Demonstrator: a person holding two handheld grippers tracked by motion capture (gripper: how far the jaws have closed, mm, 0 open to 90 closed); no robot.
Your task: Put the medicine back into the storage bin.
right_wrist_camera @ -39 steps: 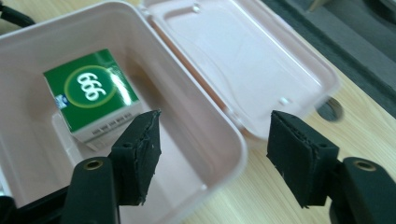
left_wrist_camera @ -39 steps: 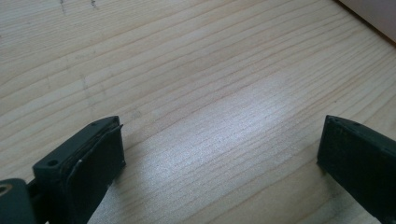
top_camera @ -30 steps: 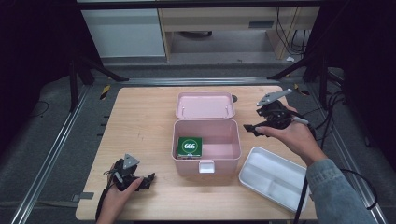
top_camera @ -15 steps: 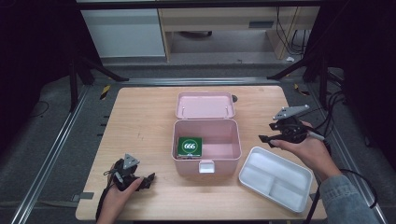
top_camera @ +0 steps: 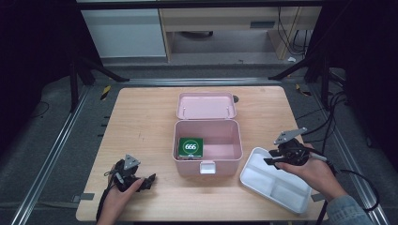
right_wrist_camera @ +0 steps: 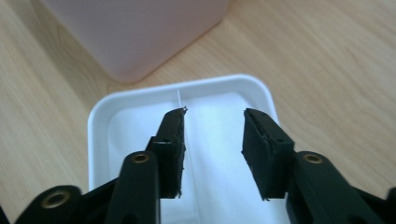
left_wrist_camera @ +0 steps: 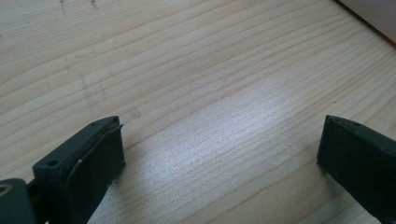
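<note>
An open pink box (top_camera: 240, 140) stands mid-table with its lid (top_camera: 206, 105) laid back. A green card marked 666 (top_camera: 190, 146) lies in its left half. To its right front sits a white divided tray (top_camera: 263, 182). My right gripper (top_camera: 268, 161) hangs low over the tray's near-left part. In the right gripper view its jaws (right_wrist_camera: 214, 112) have just been closing, and nothing is between them but the tray (right_wrist_camera: 99, 116) below. My left gripper (top_camera: 150, 181) rests at the table's front left, open wide over bare wood (left_wrist_camera: 222, 123).
The pink box's wall (right_wrist_camera: 140, 32) rises just beyond the tray in the right gripper view. Metal rails run along both sides of the table. A shelf unit stands behind the far edge. Cables trail off the right side.
The right gripper came from beside the box's lid toward the front and down over the white tray, and its jaws narrowed. The left gripper stayed put.
</note>
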